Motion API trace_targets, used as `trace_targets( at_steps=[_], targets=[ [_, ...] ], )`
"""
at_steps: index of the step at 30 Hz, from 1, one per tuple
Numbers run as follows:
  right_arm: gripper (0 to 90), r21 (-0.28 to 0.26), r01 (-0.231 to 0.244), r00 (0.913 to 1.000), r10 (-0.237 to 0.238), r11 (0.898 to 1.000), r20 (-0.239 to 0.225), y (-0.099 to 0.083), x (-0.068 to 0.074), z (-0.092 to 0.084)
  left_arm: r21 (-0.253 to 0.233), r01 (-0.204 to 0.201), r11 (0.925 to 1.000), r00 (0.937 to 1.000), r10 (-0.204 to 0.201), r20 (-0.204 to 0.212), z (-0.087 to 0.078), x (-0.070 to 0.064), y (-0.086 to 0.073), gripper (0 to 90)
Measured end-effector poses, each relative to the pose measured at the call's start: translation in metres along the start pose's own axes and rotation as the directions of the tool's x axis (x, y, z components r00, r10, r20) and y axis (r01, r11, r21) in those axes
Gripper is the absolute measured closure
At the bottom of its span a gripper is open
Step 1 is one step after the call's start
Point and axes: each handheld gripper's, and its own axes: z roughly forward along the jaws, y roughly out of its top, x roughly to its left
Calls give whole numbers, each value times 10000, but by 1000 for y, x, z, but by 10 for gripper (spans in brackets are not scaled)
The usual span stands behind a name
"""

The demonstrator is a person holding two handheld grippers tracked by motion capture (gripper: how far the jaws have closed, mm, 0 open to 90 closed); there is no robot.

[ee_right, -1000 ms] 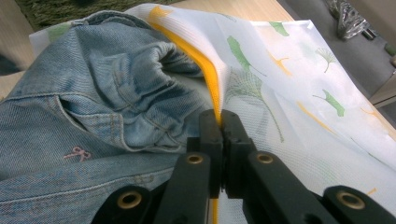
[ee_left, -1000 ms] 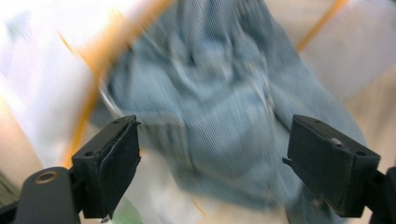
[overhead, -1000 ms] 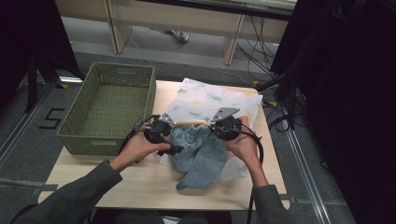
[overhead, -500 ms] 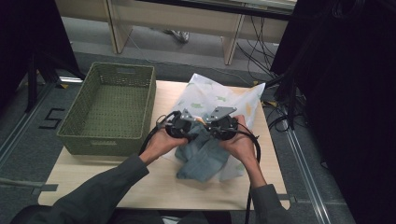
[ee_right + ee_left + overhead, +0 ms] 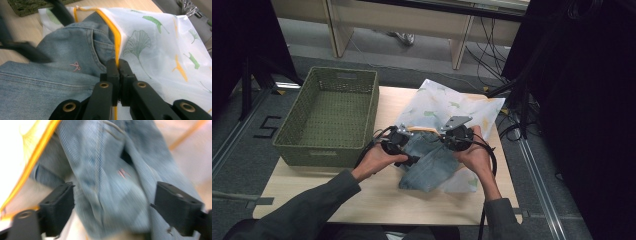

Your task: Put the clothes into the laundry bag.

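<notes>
2 grippers: right gripper (image 5: 117,65) pinches mesh bag (image 5: 447,102) hem closed, left gripper (image 5: 112,202) jaws just reopened around soft, floppy jeans (image 5: 432,160); grab waistband near table's (image 5: 377,200) right edge.

Light blue denim jeans (image 5: 428,162) lie crumpled, half inside a white leaf-printed, yellow-edged mesh bag (image 5: 447,106).

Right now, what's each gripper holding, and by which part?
The right gripper is shut on the laundry bag, by its yellow edge. The left gripper holds nothing: its jaws have just been opening, with the jeans between them, not clamped.
</notes>
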Motion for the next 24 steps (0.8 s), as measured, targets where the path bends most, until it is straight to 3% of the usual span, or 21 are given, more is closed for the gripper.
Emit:
trace_targets(
  at_steps=[1,3,4,5,7,8,9,10,11,13,15,16,17,18,19,21,23,24],
  targets=[
    [898,-20,-1,10000,1,10000,-20,0,0,-1,63,73,10000,9999,-74,155,-2,-2,-5,152],
    [897,12,33,10000,-33,10000,11,1,1,-1,726,-535,9959,9969,490,620,0,0,-13,151],
    [897,29,-1,10000,1,10000,32,1,2,-1,761,-354,9965,9972,302,684,9,-4,-18,150],
    [898,67,85,10000,-85,9999,-15,2,3,0,1045,-646,9924,9960,577,676,15,-6,-19,145],
    [897,111,125,9999,-124,9999,-39,3,5,3,1015,-717,9923,9959,657,616,35,-8,-20,151],
    [898,139,175,9998,-174,9998,-130,3,7,4,873,-587,9945,9964,530,659,40,-8,-19,212],
    [898,43,174,9998,-174,9998,-51,4,8,5,578,-768,9954,9952,730,652,46,-8,-15,404],
    [898,81,392,9989,-390,9992,-253,5,7,6,585,-859,9946,9952,829,519,47,-8,-11,542],
    [897,142,298,9991,-293,9995,-319,5,7,6,267,-847,9961,9956,835,417,48,-10,-6,646],
    [898,-8,256,9996,-256,9997,-148,6,8,6,-270,-792,9965,9969,792,-11,44,-15,10,768],
    [898,-111,190,9997,-192,9998,-126,6,8,3,-595,-1050,9927,9944,1040,-206,39,-15,30,776],
    [898,-63,303,9992,-304,9995,-257,6,6,1,-1111,-590,9921,9982,574,-173,37,-13,42,776],
    [898,-138,190,9997,-192,9997,-142,6,6,-1,-1378,-396,9897,9992,377,-163,38,-11,47,776],
    [898,-69,177,9996,-178,9998,-227,6,5,-3,-1532,-220,9880,9996,190,-209,40,-9,51,775],
    [898,-187,106,9999,-106,9998,-27,5,5,-4,-1331,-292,9907,9992,253,-306,44,-5,53,773],
    [898,-135,38,10000,-37,9999,51,1,2,-4,-971,41,9953,9990,-83,-435,61,2,45,746],
    [898,240,-83,9998,87,9997,-151,-7,-2,0,-829,659,9944,9978,-654,91,69,10,27,639],
    [898,227,-137,9999,138,9996,-68,-11,-2,1,-829,659,9944,9978,-654,91,69,10,27,590]
  ],
)
